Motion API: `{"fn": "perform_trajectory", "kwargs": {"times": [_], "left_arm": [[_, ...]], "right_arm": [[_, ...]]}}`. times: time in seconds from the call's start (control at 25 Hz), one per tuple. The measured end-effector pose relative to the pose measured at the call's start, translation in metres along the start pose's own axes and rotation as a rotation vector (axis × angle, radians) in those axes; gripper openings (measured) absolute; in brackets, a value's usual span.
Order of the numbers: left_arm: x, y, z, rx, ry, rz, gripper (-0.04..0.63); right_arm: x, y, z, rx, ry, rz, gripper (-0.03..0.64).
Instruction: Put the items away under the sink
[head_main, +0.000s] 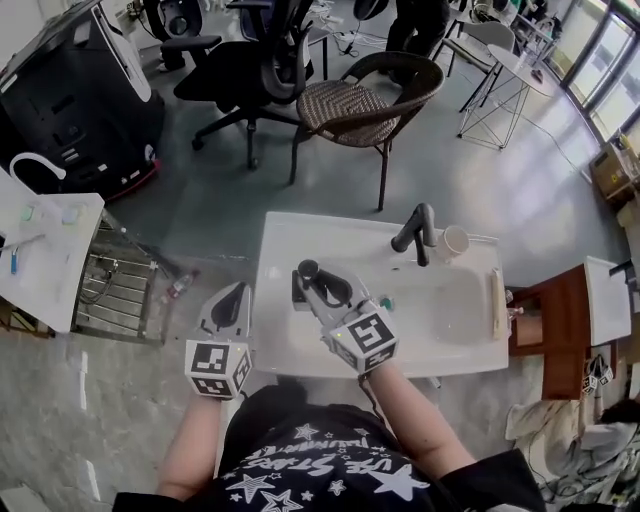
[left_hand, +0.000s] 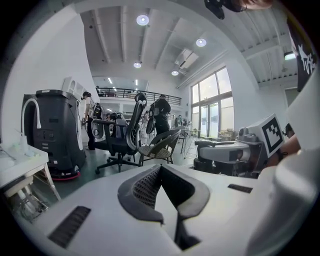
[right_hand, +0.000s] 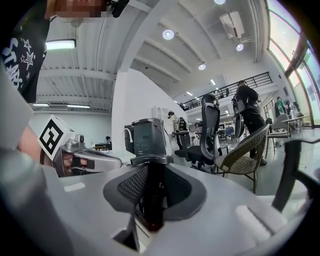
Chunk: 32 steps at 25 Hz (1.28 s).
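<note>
Grey flooring spreads around a white sink table (head_main: 280, 345) in an open workroom, where a wicker chair (head_main: 350, 100) and a black office chair (head_main: 250, 70) stand beyond its far edge. A person in a star-printed black shirt stands at the near side with a tool in each hand. The right tool (head_main: 322, 290) is closed on a dark bottle (head_main: 307, 268) with a broad black cap and holds it over the left part of the table, to the left of the basin (head_main: 450, 320). In the right gripper view the bottle (right_hand: 151, 200) stands upright between the grey ribbed pads of the right tool (right_hand: 152, 180), which press on its sides, while the cap sits above them. The left tool (head_main: 228, 300) hangs just beside the table's left edge, level with the other hand. In the left gripper view, the jaws of the left tool (left_hand: 162, 175) stand slightly apart in a narrow V with nothing between them. A black faucet (head_main: 418, 232) rises at the back of the basin, and a pale cup (head_main: 455, 240) sits just to its right on the rim. At far left, a second white surface (head_main: 50, 260) carries a curved white spout, with a metal rack beside it.
</note>
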<state>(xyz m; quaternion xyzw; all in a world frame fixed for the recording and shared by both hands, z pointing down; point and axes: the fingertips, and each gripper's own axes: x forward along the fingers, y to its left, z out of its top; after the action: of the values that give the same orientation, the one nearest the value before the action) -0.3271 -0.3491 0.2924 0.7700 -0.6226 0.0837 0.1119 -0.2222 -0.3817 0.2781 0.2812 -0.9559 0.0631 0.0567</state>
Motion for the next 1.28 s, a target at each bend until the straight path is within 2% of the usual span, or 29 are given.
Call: {"fn": "perform_trajectory", "kwargs": {"times": [0.4, 0.68, 0.96, 1.28], "left_arm": [[-0.069, -0.096, -0.025, -0.003, -0.008, 0.03, 0.009], [-0.12, -0.139, -0.053, -0.009, 0.004, 0.087, 0.009], [-0.161, -0.157, -0.063, -0.009, 0.009, 0.141, 0.009], [-0.185, -0.163, -0.082, -0.015, 0.013, 0.115, 0.009]], "right_arm": [[-0.115, 0.026, -0.02, 0.009, -0.014, 0.022, 0.081], [-0.174, 0.054, -0.04, 0.024, -0.026, 0.059, 0.081], [-0.203, 0.088, -0.055, 0.032, -0.025, 0.122, 0.081], [-0.22, 0.122, -0.067, 0.004, -0.025, 0.139, 0.08]]}}
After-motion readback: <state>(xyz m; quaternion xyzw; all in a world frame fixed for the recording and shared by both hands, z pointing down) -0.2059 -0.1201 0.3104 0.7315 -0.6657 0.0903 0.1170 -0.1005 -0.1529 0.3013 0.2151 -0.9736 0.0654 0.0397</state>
